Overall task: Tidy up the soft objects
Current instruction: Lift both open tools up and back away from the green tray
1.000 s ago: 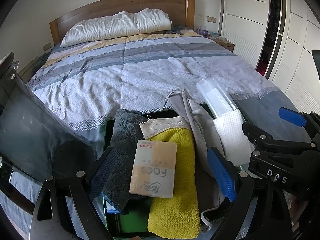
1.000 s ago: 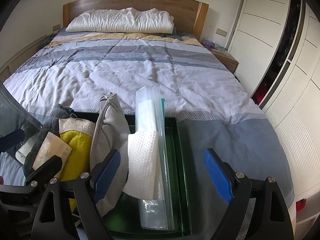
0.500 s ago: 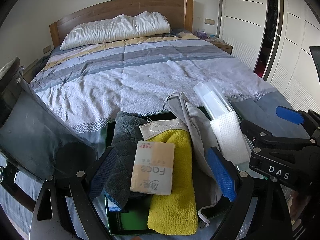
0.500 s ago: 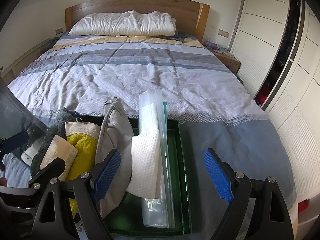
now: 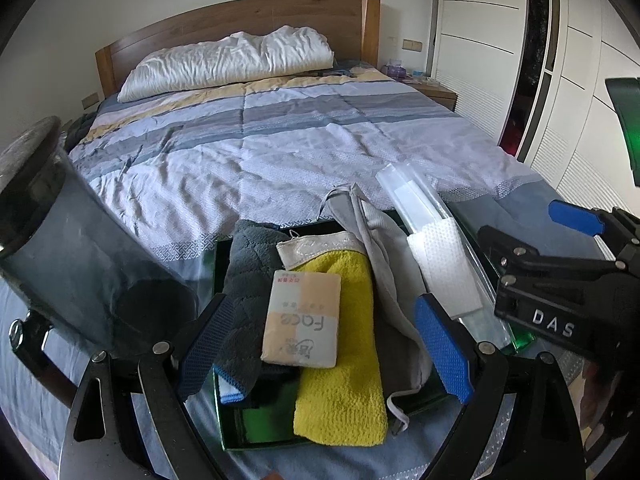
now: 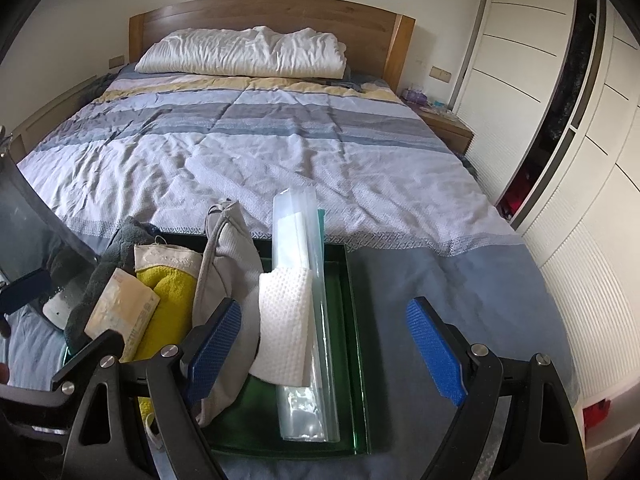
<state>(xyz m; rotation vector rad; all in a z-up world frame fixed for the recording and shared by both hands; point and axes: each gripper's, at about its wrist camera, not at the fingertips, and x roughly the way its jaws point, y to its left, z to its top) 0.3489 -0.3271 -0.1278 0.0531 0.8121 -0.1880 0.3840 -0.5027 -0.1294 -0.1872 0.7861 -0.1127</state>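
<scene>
Both tongs have backed up a bit, spread wide and holding nothing. Left tongs (image 5: 320, 340) and right tongs (image 6: 324, 344) hang above the green tray (image 6: 352, 288), where the yellow towel (image 5: 344, 360) lies packed.

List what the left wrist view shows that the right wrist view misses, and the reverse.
Only the left wrist view shows the word "Face" on the tissue pack and the blue edge of the grey towel. Only the right wrist view shows the tray's bare right side. Both show the yellow towel, grey bag, clear plastic sleeve, bed and pillow.
</scene>
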